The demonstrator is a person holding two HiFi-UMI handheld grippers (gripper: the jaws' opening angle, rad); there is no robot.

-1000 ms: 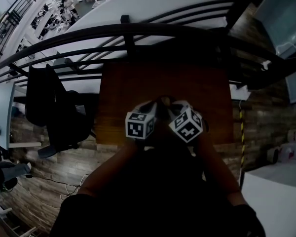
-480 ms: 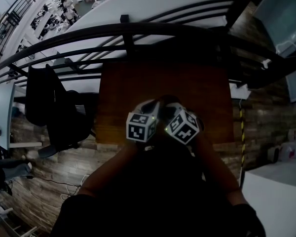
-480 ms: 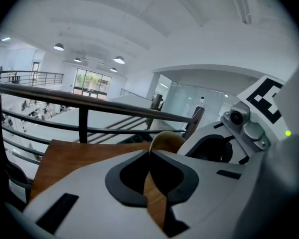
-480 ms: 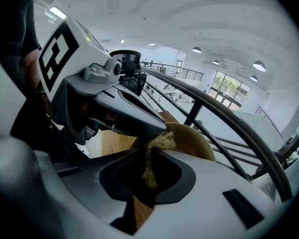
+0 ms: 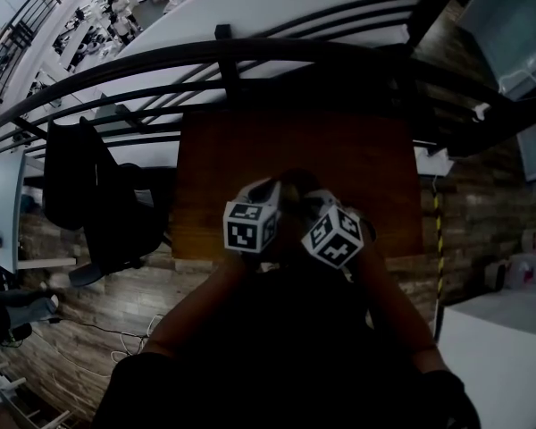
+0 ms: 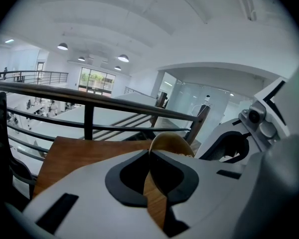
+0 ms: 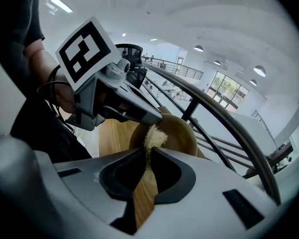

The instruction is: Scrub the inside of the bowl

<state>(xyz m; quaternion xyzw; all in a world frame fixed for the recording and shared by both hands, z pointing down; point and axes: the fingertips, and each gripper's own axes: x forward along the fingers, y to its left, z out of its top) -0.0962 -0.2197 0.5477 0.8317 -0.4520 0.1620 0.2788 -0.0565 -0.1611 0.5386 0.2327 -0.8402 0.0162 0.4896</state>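
Overhead first: my left gripper [image 5: 266, 197] and right gripper [image 5: 314, 206] sit side by side above the 6 o'clock edge of the wooden table [image 5: 232, 150], tips converging toward 12 o'clock. What lies between them is too dark to read from this view. From the left gripper view, my jaws are pressed together on the thin rim of the wooden bowl [image 6: 172, 143], which stands on edge at 12 to 1 o'clock just past the pads. I judge this grip is there to tilt the bowl and steady it against scrubbing force. From the right gripper view, my jaws pinch a pale fibrous scrubber [image 7: 152, 137], whose frayed end projects at 12 o'clock into the bowl's open face. The left gripper enters from 10 o'clock and meets the rim just beside the scrubber. Tilting the opening toward the right gripper gives the scrubber direct access to the inner wall. Scrubbing looks under way, though actual contact with the wall cannot be confirmed.
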